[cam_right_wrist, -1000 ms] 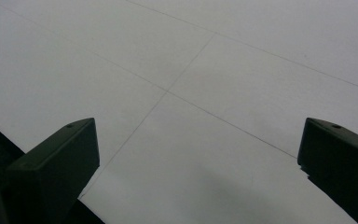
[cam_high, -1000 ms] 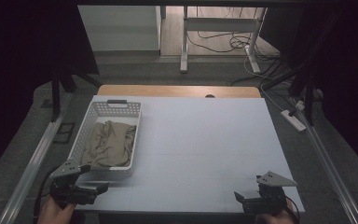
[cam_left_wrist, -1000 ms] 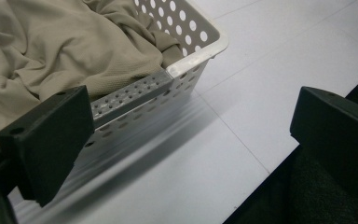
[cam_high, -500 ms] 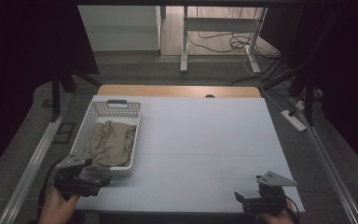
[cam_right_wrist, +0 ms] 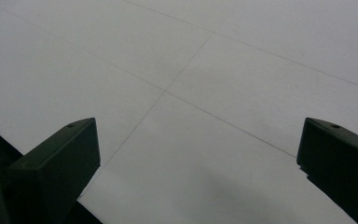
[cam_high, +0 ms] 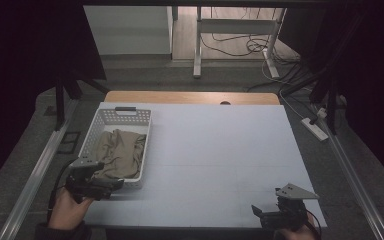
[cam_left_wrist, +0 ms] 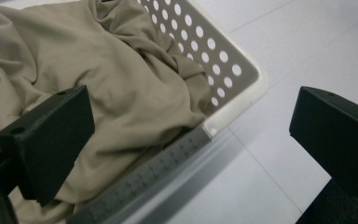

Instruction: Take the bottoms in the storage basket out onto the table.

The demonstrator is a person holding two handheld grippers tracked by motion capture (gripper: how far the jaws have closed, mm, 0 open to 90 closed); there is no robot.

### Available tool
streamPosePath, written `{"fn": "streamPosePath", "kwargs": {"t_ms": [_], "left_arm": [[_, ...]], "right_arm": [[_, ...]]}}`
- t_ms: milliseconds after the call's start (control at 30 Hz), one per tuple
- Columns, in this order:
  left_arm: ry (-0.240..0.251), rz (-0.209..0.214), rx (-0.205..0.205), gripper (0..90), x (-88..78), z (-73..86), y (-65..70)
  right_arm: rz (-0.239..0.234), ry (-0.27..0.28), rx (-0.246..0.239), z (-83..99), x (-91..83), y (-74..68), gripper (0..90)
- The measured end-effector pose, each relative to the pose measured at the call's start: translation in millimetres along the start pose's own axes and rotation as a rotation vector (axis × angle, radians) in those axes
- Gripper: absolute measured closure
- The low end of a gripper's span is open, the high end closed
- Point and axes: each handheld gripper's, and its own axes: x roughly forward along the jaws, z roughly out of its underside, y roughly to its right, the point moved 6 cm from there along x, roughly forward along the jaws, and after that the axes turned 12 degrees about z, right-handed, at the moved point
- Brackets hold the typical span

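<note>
White surface [cam_high: 220, 160], wide and mostly bare ahead of both tools. White perforated basket [cam_high: 111, 145] sitting on it, directly ahead of left tool [cam_high: 105, 184], near corner right at the jaws. Beige cloth [cam_high: 117, 152] crumpled inside basket, filling most of it, bulging up near the rim.

Left tool spread wide, holding nothing. In left gripper view [cam_left_wrist: 191, 135], one jaw hanging over the cloth [cam_left_wrist: 98, 93], other jaw outside over bare surface, basket rim [cam_left_wrist: 235, 109] and corner between them. No contact with cloth that can be made out.

Right tool [cam_high: 280, 216] low at near edge, well apart from basket, off to the far side from left tool. Jaws wide apart, empty; right gripper view [cam_right_wrist: 198, 154] just plain surface [cam_right_wrist: 214, 84] with faint seam lines ahead.

Progress: barely started, looks like approach stage of taking cloth out. Nothing gripped, cloth fully in basket. Left to do, by guess: lower jaw into cloth, close, lift clear of wall.

In the way: basket wall and rim straddled by left jaws, could pinch plastic instead of fabric or drag basket. Past the surface, just floor cables and a power strip, no obstruction.
</note>
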Motion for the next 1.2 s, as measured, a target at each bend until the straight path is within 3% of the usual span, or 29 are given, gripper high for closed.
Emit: {"fn": "streamPosePath", "kwargs": {"t_ms": [433,800,1200], "left_arm": [[-0.060,0.031,-0.007,0.6,10.3,-15.1,-20.7],[-0.064,0.041,-0.009,0.0,15.3,-28.5,-28.9],[-0.083,0.013,0.037,0.0,24.7,-44.6,-37.2]], "right_arm": [[0.001,0.006,0.004,-0.2,-0.5,0.5,0.0],[-0.001,0.005,0.001,-0.2,-0.7,0.0,0.0],[-0.003,0.004,-0.005,-0.1,-0.5,-0.3,0.0]]}}
